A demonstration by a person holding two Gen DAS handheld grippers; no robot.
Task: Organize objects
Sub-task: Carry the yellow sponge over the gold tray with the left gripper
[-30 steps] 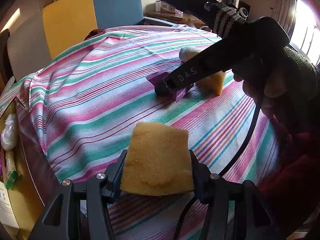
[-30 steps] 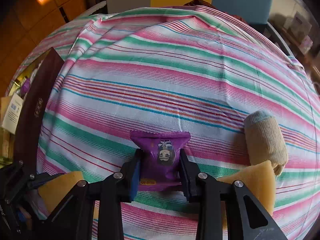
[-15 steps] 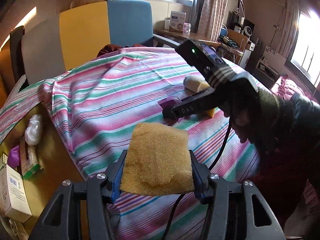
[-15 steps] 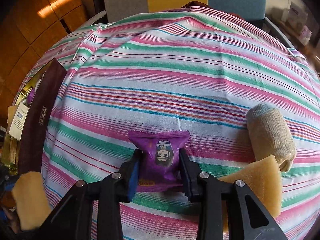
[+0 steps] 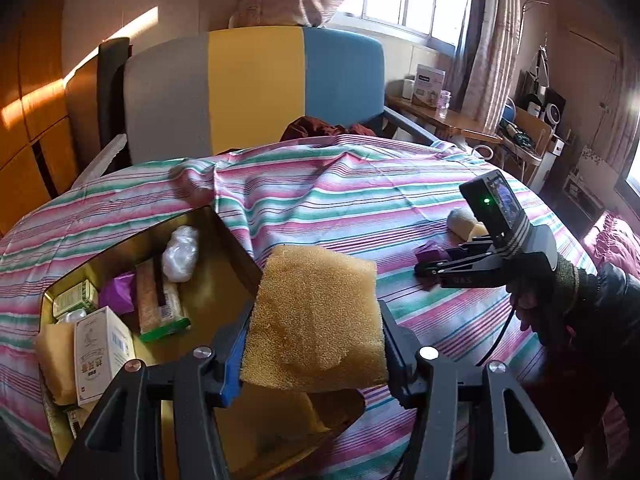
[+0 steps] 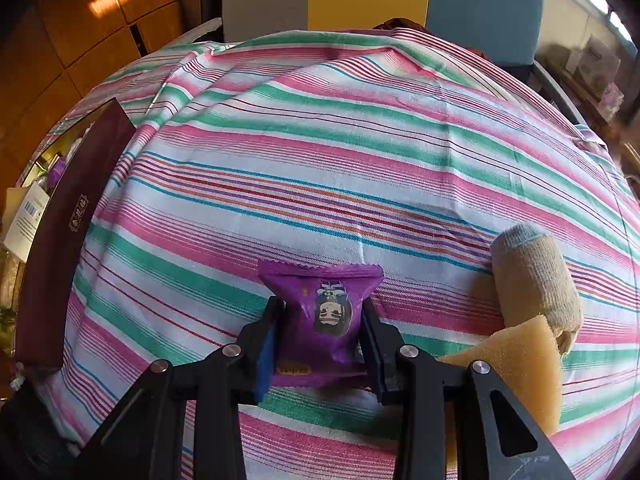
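Yellow sponge (image 5: 316, 316) clamped between left gripper (image 5: 314, 344) fingers, above gold box (image 5: 224, 240).

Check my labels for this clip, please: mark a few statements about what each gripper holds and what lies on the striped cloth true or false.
1. The left gripper holds a yellow sponge. True.
2. The right gripper is clamped on a green box. False: it grips a purple snack packet.
3. A rolled beige sock lies on the striped cloth. True.
4. The gold box is empty. False: packets and a white carton lie inside.
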